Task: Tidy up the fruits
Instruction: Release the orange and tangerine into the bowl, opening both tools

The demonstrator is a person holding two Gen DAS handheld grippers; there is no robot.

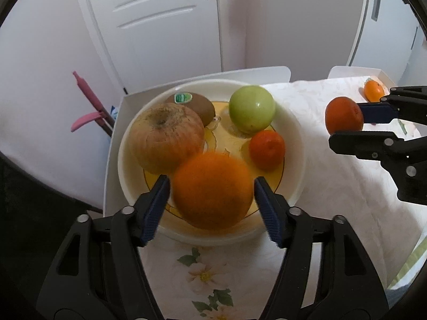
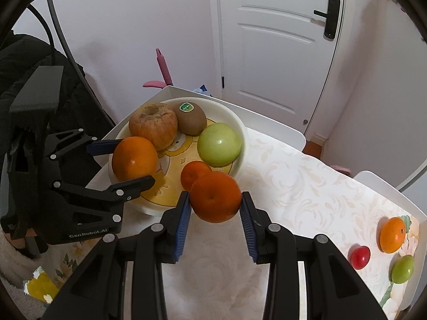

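Evidently both grippers are ferrying fruit to the bowl, which sits at the far left corner of the table and serves as the gathering place. The left gripper brackets an orange above the bowl's near rim; its pads stand a little off the skin in its own view, so the jaws look parted, as if letting go, though in the right view they seem to touch, and I cannot tell for sure. The right gripper is clamped on a tangerine, held aloft just short of the bowl, likely waiting its turn. Inside the bowl I count 4 fruits: 1 brownish apple, 1 kiwi with a green sticker, 1 green apple and 1 small tangerine. Well apart, at the table's right end, 3 more lie loose: 1 orange fruit, 1 red fruit and 1 green fruit. That makes 9 fruits, with 3 yet to be collected by my judgement.
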